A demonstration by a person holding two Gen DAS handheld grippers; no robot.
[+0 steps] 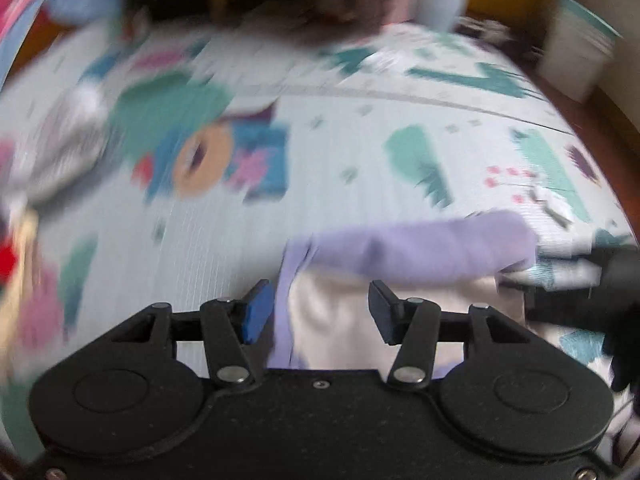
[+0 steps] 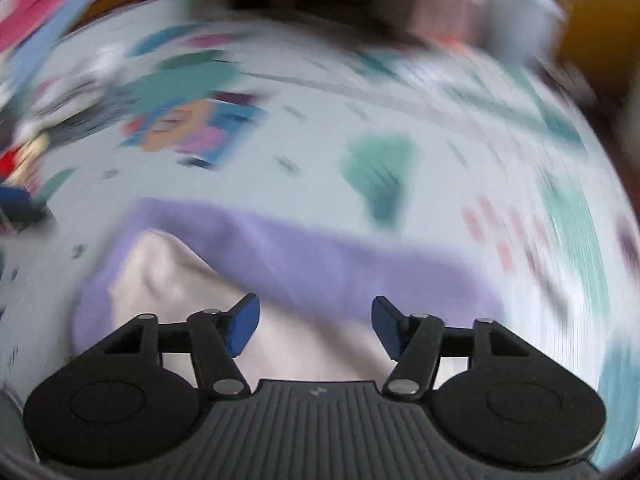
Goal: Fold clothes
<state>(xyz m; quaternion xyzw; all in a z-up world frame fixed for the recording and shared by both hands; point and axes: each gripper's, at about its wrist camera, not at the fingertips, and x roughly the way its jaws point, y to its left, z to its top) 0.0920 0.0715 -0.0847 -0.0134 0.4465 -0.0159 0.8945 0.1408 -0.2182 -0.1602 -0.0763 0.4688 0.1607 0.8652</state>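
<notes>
Below both grippers, a lilac garment [image 1: 420, 254] is lying on the patterned play mat [image 1: 340, 152], its soft purple fabric folding over a pale cream inner side. Both the left gripper [image 1: 320, 312] and right gripper [image 2: 316, 326] are gaping wide, holding nothing, blue-padded fingers [image 2: 242, 322] hovering over the blurred cloth.
</notes>
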